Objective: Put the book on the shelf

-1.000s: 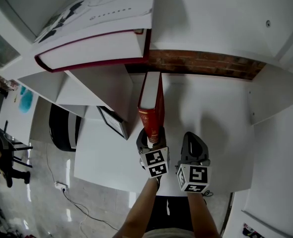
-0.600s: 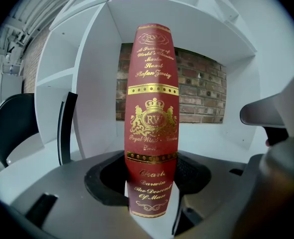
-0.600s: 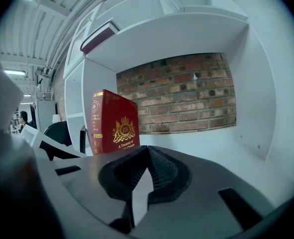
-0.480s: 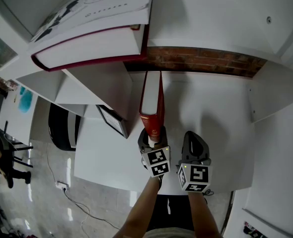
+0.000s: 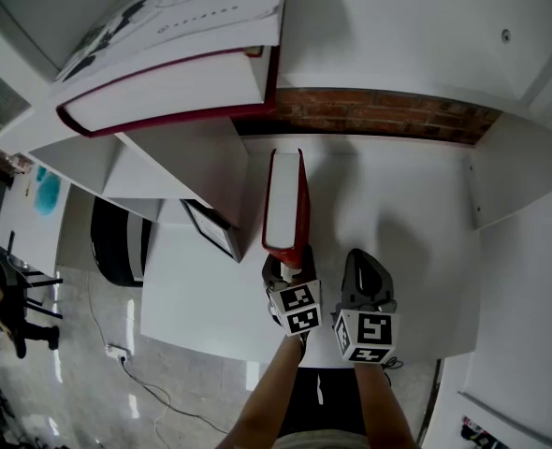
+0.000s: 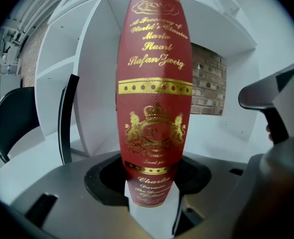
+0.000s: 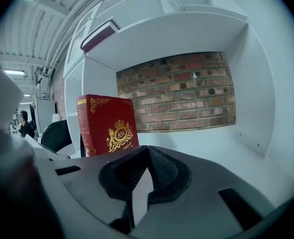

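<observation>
My left gripper clamps the spine of the red book. The book stands upright on the white shelf. Right of the book, my right gripper hangs with jaws together, holding nothing.

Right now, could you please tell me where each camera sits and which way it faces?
Head view: on the head, looking steeply down at the shelf; forearms, left gripper and right gripper show.
Left gripper view: rides the left gripper, faces the book spine clamped in its jaws; the right gripper shows at right.
Right gripper view: rides the right gripper, faces the brick wall over its shut, empty jaws.
All three show the book.
</observation>
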Tool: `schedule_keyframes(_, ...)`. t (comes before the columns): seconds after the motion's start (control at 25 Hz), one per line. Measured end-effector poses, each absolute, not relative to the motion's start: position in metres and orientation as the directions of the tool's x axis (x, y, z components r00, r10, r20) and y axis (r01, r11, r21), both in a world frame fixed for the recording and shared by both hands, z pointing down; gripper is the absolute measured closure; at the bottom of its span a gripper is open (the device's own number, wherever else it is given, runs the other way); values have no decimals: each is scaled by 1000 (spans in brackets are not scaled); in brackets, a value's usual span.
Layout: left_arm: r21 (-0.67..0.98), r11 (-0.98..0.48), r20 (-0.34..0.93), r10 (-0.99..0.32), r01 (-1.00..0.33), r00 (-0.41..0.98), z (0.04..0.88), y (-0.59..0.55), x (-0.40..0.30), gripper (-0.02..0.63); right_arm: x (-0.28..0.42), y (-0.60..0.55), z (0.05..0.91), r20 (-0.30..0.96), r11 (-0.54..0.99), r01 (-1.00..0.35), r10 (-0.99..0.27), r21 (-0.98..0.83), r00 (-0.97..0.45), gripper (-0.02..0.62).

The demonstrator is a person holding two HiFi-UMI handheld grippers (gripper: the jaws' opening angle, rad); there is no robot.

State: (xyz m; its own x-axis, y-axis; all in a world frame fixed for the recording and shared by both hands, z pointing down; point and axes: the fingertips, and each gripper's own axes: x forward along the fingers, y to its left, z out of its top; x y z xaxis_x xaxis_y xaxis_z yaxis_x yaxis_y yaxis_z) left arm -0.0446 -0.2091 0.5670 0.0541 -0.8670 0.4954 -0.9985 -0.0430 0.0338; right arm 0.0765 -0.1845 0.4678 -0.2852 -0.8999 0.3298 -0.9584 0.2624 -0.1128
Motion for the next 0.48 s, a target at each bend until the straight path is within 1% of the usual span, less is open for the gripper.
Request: schedule_keyframes(0.48,30,-61,501,-863,-998,68,572,-219,-44,359,75,-188,469,331,257,-959,-901,-117,-281,580)
